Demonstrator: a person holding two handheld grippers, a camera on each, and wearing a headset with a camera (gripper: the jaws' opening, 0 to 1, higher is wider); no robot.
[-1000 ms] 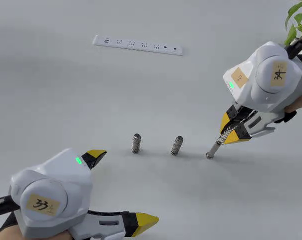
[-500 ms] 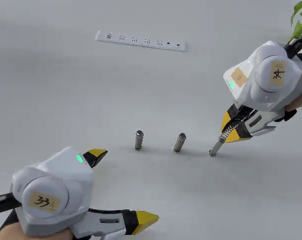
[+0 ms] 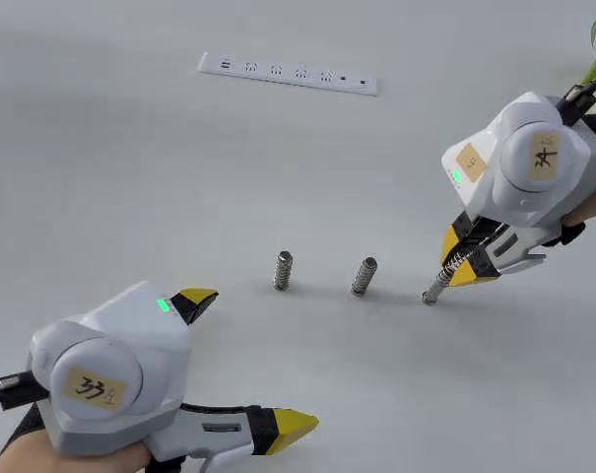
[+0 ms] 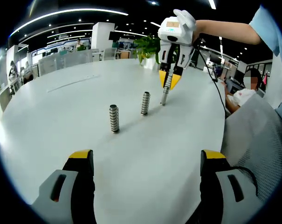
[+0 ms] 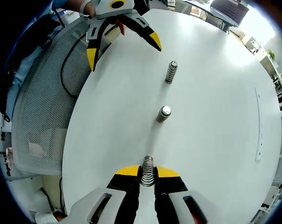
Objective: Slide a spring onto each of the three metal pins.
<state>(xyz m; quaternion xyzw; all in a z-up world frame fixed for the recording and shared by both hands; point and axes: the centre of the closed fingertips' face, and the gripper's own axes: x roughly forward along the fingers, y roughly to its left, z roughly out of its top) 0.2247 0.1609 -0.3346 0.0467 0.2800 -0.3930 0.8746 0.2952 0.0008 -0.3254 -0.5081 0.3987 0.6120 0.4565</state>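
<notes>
The right gripper (image 3: 461,267) pinches the spring (image 5: 147,171) atop the last pin (image 3: 435,289), which slants down below its fingers; the left gripper (image 3: 248,361) is spread wide, farther off.

The left pin (image 3: 283,270) and the middle pin (image 3: 364,276) stand upright side by side, each sleeved in a silver coil. The right pin (image 3: 432,295) leans, with a spring (image 3: 453,266) on its upper end, pinched by the right gripper (image 3: 457,259).

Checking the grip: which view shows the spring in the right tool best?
The right gripper view: the spring sits close up between the right tool's yellow tips. Head view shows it small, side-on on the pin; left gripper view, distant.
</notes>
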